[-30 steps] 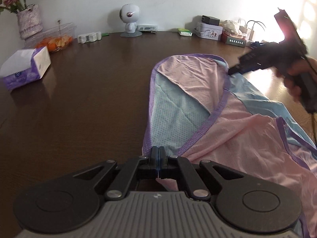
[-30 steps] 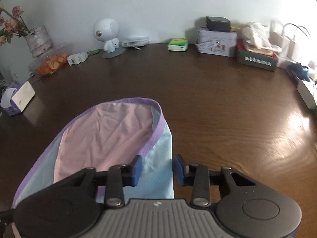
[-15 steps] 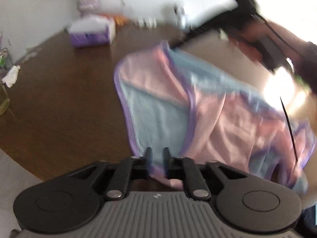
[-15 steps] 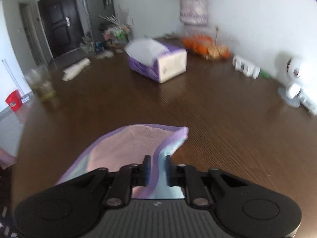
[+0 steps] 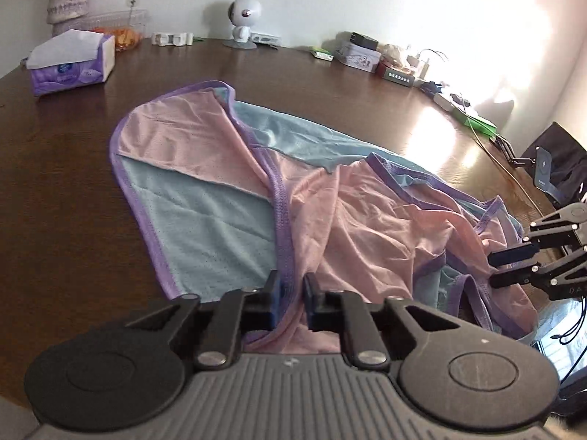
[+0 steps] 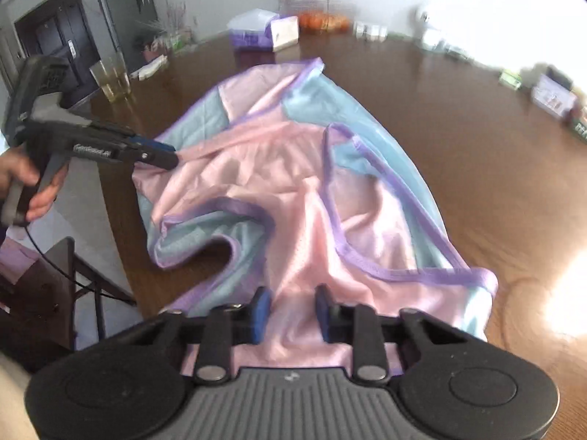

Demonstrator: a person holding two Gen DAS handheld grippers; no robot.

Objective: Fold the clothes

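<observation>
left wrist: my left gripper has its fingers a narrow gap apart now, purple hem of the pink-and-light-blue mesh garment lying between them, not clamped. a second ago they were pinched shut on that hem, so i've let go. garment lies on the dark brown wooden table, one flap laid over with the blue inner face showing, rest rumpled toward the right. right gripper sits at the garment's right edge, fingers parted with cloth at the tips; can't tell if it grips.

right wrist: right gripper fingers sit moderately apart over pink fabric, nothing held. the view swung round from the far corner half a second ago to the near edge. left gripper tip touches the left hem.

read: first fold is placed, both ends released. next grab needs the bunched middle flattened first.
</observation>
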